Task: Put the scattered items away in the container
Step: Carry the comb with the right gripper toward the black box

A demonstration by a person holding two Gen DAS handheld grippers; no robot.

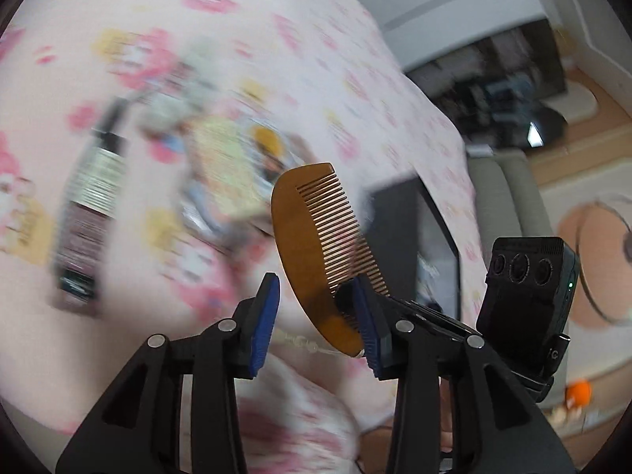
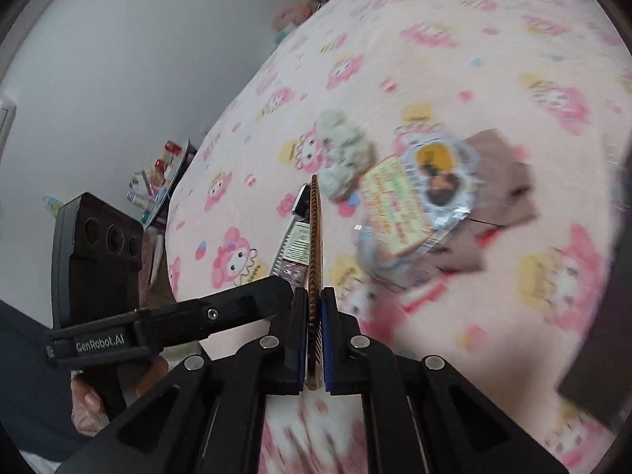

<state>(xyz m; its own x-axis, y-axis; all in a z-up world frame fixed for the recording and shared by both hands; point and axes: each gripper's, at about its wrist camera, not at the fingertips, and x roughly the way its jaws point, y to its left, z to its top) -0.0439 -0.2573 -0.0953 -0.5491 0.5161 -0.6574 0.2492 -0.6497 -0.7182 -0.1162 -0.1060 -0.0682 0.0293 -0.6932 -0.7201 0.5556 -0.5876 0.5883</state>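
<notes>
A brown wooden comb stands upright in the air over the bed. My right gripper is shut on its lower end, and in the right wrist view the comb shows edge-on. My left gripper is open around the comb: one blue pad is next to it and the other pad is well apart. A dark open box sits near the bed's edge. On the sheet lie a dark bottle, a grey fluffy item, a snack packet and a brown cloth.
The bed has a pink cartoon-print sheet. Beside it are a cluttered shelf and a white wall. Past the bed's far edge in the left wrist view are a grey seat and a floor with an orange object. A hand holds the left gripper.
</notes>
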